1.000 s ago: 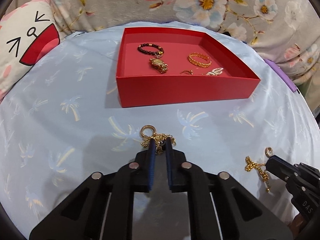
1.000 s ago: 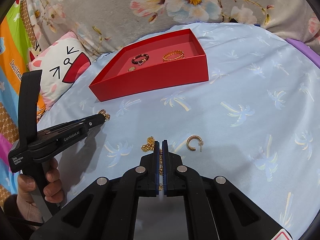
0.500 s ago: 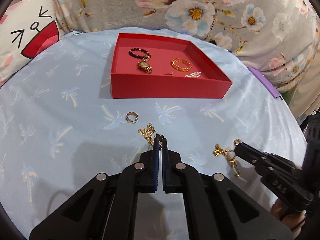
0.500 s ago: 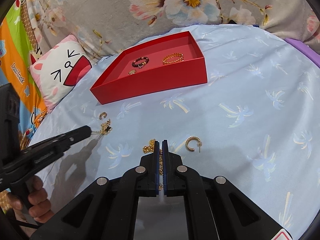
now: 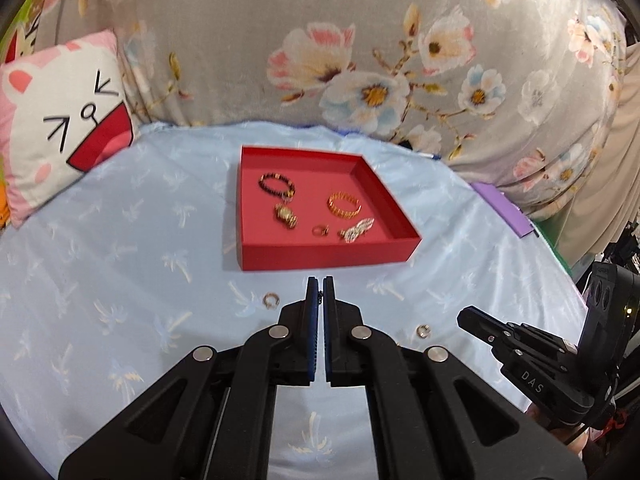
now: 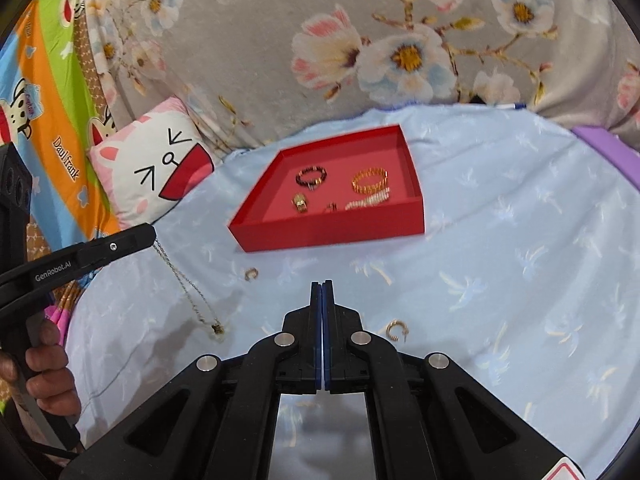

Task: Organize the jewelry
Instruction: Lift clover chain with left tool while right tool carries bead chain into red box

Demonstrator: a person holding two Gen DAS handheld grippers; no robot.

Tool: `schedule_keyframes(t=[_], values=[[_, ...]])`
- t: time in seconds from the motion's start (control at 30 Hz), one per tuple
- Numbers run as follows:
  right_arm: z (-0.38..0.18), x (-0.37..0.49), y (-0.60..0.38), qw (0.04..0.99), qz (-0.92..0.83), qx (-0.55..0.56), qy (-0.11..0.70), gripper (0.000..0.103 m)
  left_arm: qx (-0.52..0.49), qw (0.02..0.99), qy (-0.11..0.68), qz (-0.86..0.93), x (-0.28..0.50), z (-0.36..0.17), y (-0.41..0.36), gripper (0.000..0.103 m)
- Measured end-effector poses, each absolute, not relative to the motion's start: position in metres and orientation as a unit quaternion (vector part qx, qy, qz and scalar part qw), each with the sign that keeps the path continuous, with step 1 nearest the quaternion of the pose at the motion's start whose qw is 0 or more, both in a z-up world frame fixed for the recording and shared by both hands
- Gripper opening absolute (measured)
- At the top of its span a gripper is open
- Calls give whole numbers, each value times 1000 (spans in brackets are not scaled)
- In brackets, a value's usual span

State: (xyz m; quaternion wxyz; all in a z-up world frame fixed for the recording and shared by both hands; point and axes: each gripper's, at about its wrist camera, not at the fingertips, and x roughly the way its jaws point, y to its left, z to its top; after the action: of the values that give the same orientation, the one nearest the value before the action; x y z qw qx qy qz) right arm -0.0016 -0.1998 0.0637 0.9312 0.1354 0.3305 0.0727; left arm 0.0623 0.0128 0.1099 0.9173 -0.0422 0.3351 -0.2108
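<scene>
Hanging from the left claw [image 6: 150, 234], clamped on its top, the chain [image 6: 188, 288] dangles free for the tray [image 6: 332, 232]; the right claw [image 6: 322, 286] is together, its catch unseen.

My left gripper [image 5: 319, 292] and right gripper [image 6: 322, 292] are matte black plastic, each with two angular linkage arms, round silver screws at the joints, and blue pads lining the fingers [image 5: 311, 320]. White lettering marks the bodies: "GenRobot.AI" on the left, "DAS" on the right. My bare hand [image 6: 48, 376] wraps the left handle.
</scene>
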Motion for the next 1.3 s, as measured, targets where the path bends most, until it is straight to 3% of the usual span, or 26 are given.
schedule_keyframes(t=[0.3, 0.43, 0.83, 1.0, 1.3], values=[[95, -1, -194, 936, 89, 103, 324, 1, -29, 928, 297, -224, 57, 155, 10, 1], [55, -4, -189, 915, 93, 106, 379, 20, -33, 926, 300, -226, 54, 153, 11, 1], [-11, 12, -186, 888, 50, 80, 451, 19, -32, 920, 320, -225, 54, 135, 9, 1], [-10, 13, -185, 888, 44, 73, 451, 4, -35, 919, 323, -225, 54, 134, 9, 1], [45, 6, -194, 916, 46, 75, 391, 4, -37, 920, 319, -224, 57, 138, 13, 1]])
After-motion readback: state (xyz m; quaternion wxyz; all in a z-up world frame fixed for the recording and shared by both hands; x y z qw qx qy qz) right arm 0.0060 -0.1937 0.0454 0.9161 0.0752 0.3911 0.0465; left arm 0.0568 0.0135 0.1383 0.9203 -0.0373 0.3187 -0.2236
